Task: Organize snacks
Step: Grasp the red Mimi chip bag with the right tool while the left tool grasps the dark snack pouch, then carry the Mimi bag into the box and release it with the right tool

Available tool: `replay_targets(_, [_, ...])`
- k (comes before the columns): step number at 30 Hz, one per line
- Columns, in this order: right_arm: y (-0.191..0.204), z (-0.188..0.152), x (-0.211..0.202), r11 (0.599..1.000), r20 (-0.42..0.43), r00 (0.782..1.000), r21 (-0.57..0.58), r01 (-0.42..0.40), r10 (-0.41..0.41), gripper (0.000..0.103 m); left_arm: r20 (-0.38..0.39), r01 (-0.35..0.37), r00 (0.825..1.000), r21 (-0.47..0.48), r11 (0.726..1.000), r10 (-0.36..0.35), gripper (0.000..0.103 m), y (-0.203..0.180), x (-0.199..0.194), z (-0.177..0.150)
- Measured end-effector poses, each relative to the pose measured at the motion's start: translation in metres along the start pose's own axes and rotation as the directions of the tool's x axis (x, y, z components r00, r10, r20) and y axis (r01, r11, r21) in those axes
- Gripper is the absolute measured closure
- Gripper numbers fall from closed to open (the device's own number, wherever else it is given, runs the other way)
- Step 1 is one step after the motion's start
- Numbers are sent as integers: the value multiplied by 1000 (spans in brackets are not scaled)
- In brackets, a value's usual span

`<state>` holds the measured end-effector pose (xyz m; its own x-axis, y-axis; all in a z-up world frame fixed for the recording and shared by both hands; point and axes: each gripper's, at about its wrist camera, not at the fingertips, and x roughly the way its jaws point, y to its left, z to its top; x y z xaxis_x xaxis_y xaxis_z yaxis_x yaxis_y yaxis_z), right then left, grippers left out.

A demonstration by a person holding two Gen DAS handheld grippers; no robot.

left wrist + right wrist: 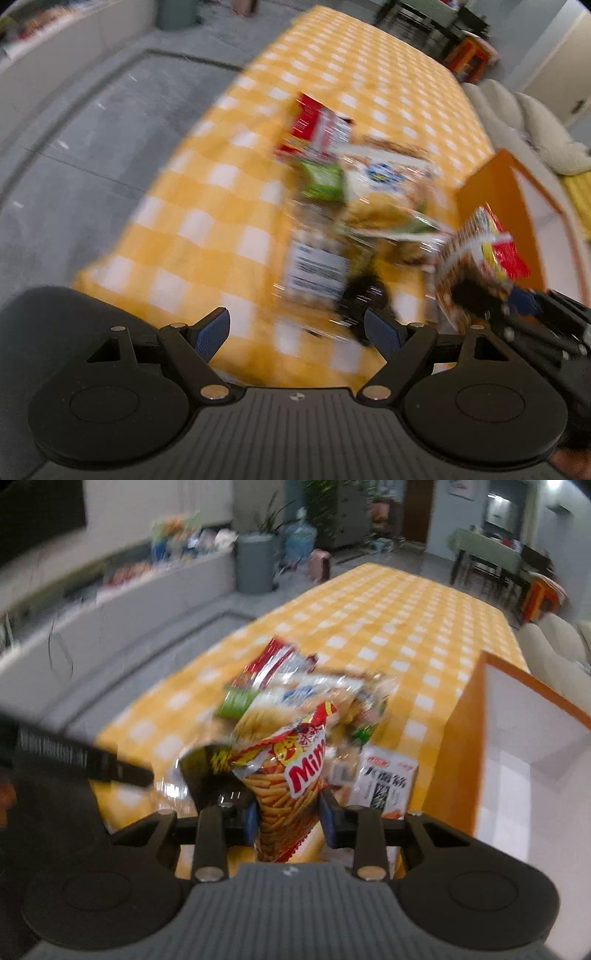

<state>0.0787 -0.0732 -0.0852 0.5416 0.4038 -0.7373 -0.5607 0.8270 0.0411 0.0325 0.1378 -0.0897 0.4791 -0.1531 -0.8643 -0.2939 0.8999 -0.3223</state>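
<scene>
My right gripper (288, 818) is shut on a red and yellow Mimi stick-snack bag (291, 775) and holds it above the table, left of an orange box (461, 760) with a white inside. The same bag (476, 258) and the right gripper (517, 302) show at the right of the left wrist view. My left gripper (297, 330) is open and empty over the near table edge. A blurred pile of snack packets (354, 184) lies ahead of it, also seen in the right wrist view (295, 690).
The table has a yellow and white checked cloth (388, 620). A white packet with black print (384, 779) lies beside the box. Grey floor (74, 140) lies to the left. A sofa (524, 125) stands at the right, and a dining table (491, 554) beyond.
</scene>
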Motion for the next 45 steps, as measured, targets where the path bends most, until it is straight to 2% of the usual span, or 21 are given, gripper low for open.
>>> replay_targets(3, [-16, 4, -11, 996, 39, 999, 86, -11, 8, 72, -28, 79, 996, -33, 996, -80, 6, -3, 4, 0])
replay_targets(12, [-46, -1, -42, 987, 134, 990, 152, -58, 37, 72, -66, 85, 994, -24, 996, -86, 6, -39, 30, 0])
replay_targets(14, [-55, -4, -46, 980, 148, 988, 181, -76, 50, 72, -71, 50, 996, -1, 999, -50, 7, -50, 37, -1])
replay_targets(17, [-64, -8, -53, 973, 164, 985, 213, -92, 57, 72, -37, -64, 997, 71, 995, 67, 11, -69, 48, -5])
replay_targets(20, [-72, -10, -64, 968, 195, 979, 227, -111, 67, 72, 5, -190, 982, 91, 977, 191, 16, -80, 56, -7])
replay_targets(21, [-74, -10, -66, 967, 204, 977, 229, -111, 64, 72, 18, -218, 976, 90, 972, 217, 17, -82, 58, -8])
replay_targets(24, [-77, -10, -72, 965, 228, 972, 238, -113, 57, 72, 37, -242, 970, 93, 966, 239, 17, -85, 64, -6])
replay_targets(25, [-78, -10, -72, 962, 231, 971, 246, -117, 58, 72, 60, -249, 968, 94, 964, 244, 26, -87, 64, -5])
replay_targets(27, [-81, -10, -74, 957, 238, 970, 263, -121, 58, 72, 71, -240, 970, 112, 964, 233, 34, -90, 65, -4])
replay_targets(31, [-83, -11, -75, 956, 235, 971, 269, -117, 53, 71, 84, -240, 970, 141, 961, 230, 43, -94, 64, -7])
replay_targets(35, [-84, -10, -78, 956, 245, 968, 272, -113, 44, 71, 80, -212, 976, 127, 969, 203, 50, -90, 58, -6])
replay_targets(38, [-86, -12, -81, 952, 255, 966, 281, -119, 46, 71, 93, -177, 981, 107, 978, 168, 60, -84, 50, -3])
replay_targets(41, [-92, -15, -88, 940, 275, 960, 309, -144, 57, 71, 127, -152, 982, 83, 985, 141, 82, -78, 42, 0])
replay_targets(42, [-95, -16, -90, 936, 283, 958, 319, -149, 56, 71, 131, -157, 980, 80, 984, 146, 98, -77, 40, 1])
replay_targets(45, [-103, -17, -97, 926, 301, 953, 345, -151, 43, 71, 32, -119, 993, 51, 992, 118, 99, -69, 51, 3])
